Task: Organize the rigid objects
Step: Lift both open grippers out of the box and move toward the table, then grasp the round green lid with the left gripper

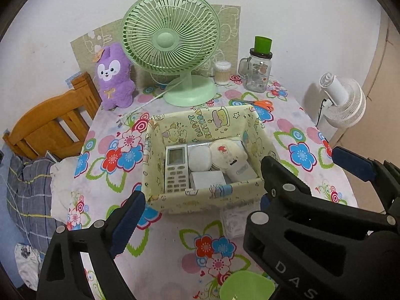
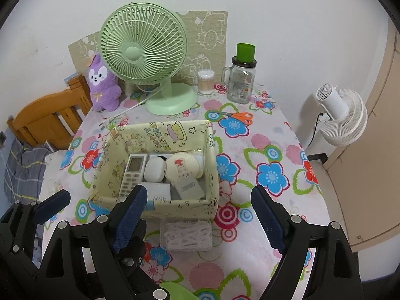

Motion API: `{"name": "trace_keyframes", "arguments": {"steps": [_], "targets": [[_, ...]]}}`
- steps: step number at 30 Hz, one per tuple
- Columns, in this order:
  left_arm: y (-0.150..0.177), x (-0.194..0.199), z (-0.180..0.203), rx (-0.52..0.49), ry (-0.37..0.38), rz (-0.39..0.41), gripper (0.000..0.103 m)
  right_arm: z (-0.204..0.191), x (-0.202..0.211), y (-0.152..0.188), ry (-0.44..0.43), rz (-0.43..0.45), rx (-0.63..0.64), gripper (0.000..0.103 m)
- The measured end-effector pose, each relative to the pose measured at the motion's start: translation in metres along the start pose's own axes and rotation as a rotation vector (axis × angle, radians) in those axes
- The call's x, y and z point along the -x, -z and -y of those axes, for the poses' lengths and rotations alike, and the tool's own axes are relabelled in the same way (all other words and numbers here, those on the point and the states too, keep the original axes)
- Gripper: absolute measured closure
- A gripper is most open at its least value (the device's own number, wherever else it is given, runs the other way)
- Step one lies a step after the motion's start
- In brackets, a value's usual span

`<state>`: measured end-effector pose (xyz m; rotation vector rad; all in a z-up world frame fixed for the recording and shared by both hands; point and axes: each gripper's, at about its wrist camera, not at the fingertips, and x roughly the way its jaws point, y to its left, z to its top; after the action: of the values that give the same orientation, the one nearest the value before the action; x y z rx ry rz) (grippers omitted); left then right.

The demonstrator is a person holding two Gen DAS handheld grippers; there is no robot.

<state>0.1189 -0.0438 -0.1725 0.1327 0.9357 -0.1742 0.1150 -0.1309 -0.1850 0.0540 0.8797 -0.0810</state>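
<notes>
Both grippers, left (image 1: 200,215) and right (image 2: 200,215), hover with wide, empty jaws. The box (image 2: 155,206) corrals the remote (image 2: 131,175) and cases; the clear tray (image 2: 186,235), perhaps next, sits outside.

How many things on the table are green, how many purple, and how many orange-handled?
Green: 3 (fan, cup on the jar, dish at the near edge)
Purple: 1 (plush)
Orange-handled: 1 (scissors)
Total: 5
</notes>
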Motion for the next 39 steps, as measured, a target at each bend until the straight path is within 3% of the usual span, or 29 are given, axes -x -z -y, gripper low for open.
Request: {"name": "trace_keyframes", "arguments": {"steps": [18, 39], "targets": [[0.032, 0.011, 0.015, -0.03, 0.077, -0.011, 0.002, 0.005, 0.013, 0.031, 0.001, -0.007, 0.032, 0.01], [0.085, -0.021, 0.033, -0.069, 0.125, -0.092, 0.002, 0.015, -0.018, 0.089, -0.04, -0.072, 0.027, 0.01]]}}
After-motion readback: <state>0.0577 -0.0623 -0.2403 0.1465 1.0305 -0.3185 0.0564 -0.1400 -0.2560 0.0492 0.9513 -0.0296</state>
